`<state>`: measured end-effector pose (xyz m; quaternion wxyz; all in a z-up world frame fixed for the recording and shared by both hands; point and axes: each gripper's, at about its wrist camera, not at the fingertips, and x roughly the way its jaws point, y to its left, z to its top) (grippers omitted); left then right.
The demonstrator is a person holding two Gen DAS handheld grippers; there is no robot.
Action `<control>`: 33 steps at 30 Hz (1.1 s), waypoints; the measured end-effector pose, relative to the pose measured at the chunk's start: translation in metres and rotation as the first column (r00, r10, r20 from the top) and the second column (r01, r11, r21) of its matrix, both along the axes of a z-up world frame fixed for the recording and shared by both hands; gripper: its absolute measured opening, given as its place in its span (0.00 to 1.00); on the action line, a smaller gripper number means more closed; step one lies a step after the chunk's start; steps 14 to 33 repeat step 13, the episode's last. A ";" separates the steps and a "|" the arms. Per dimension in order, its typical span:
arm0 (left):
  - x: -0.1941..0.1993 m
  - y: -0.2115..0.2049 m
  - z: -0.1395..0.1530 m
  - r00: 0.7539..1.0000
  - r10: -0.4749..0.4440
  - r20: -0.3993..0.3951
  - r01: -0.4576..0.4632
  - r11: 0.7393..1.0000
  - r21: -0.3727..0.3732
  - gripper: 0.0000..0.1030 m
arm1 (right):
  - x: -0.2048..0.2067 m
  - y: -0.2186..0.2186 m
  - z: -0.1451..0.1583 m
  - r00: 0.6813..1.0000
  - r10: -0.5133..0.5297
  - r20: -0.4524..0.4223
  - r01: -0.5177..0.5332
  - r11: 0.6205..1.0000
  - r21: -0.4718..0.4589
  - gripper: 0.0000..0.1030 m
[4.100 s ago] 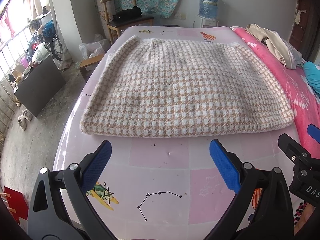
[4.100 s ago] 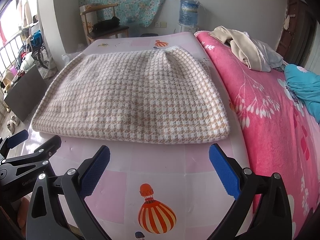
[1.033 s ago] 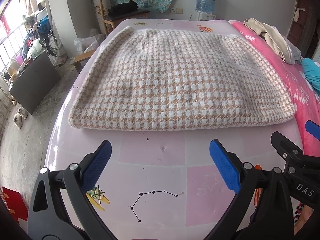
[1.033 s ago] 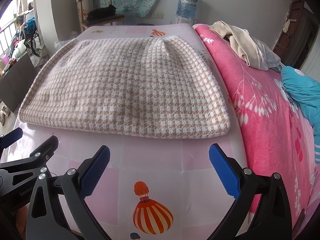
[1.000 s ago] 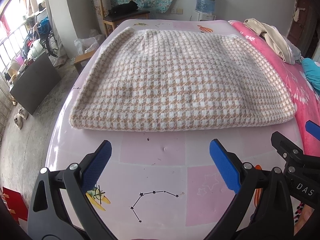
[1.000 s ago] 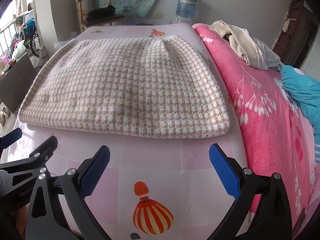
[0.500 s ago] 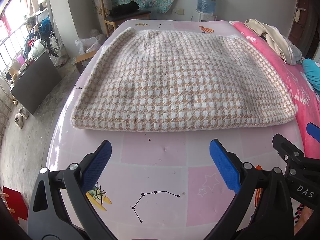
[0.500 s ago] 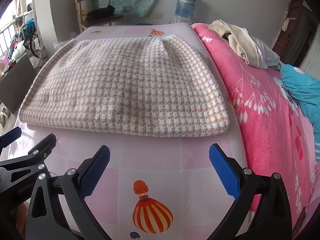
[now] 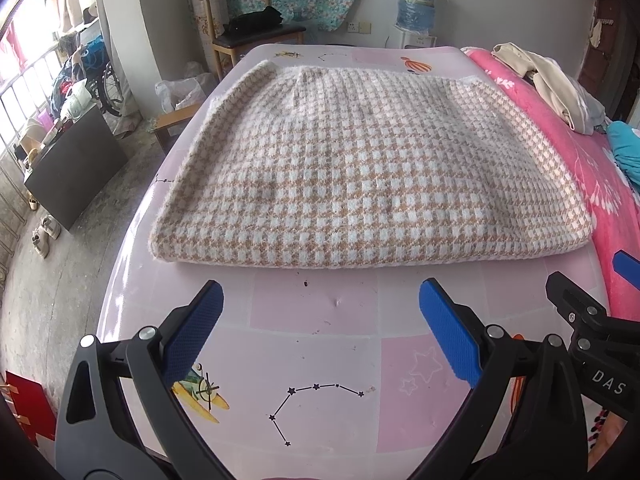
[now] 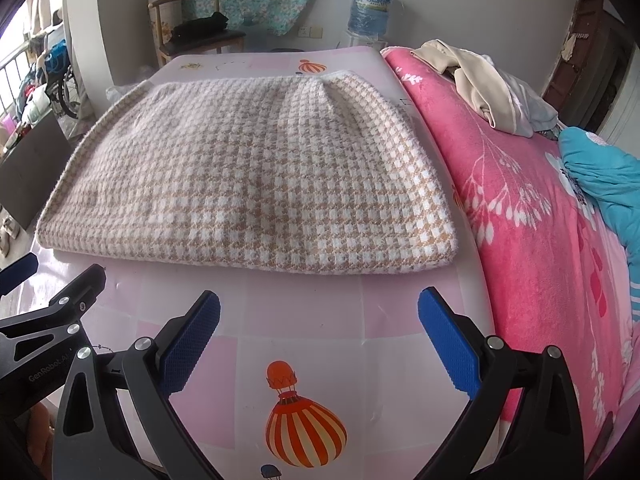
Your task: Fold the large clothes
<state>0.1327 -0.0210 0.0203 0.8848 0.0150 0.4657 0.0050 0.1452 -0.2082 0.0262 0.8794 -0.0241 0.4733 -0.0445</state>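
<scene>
my left hand-held gripper (image 9: 320, 336) and right hand-held gripper (image 10: 319, 338) both gape wide, empty. the checked sweater (image 9: 372, 176) lies flat on the bed (image 9: 320, 360) just ahead, long axis crosswise, each near corner equally reachable.

Not much readable here, honestly. Spotted "DAS" in white letters on the black body of the right gripper (image 9: 600, 300), poking in at the right edge of the left wrist view, rest of the word cut off by the frame. Same deal on the left gripper (image 10: 44, 280) seen from the right wrist view: "GenRobot.AI" printed small and pale along its black arm, running slantwise. Can't make out the blue label on the water jug (image 10: 369, 6) standing beyond the far end of the bed (image 10: 320, 312), too blurry. Only pictures on the bed cover: balloons, a plane, star constellations, no words.
</scene>
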 end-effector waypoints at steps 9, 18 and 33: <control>0.000 -0.003 0.001 1.000 -0.005 -0.004 0.005 1.000 0.000 0.92 | -0.001 -0.002 0.000 1.000 -0.005 0.001 0.005 1.000 -0.003 0.94; 0.000 -0.007 -0.001 1.000 -0.013 -0.006 0.013 1.000 -0.003 0.92 | -0.001 -0.003 0.000 1.000 -0.004 -0.001 0.004 1.000 0.000 0.94; 0.000 -0.007 -0.001 1.000 -0.013 -0.006 0.013 1.000 -0.003 0.92 | -0.001 -0.003 0.000 1.000 -0.004 -0.001 0.004 1.000 0.000 0.94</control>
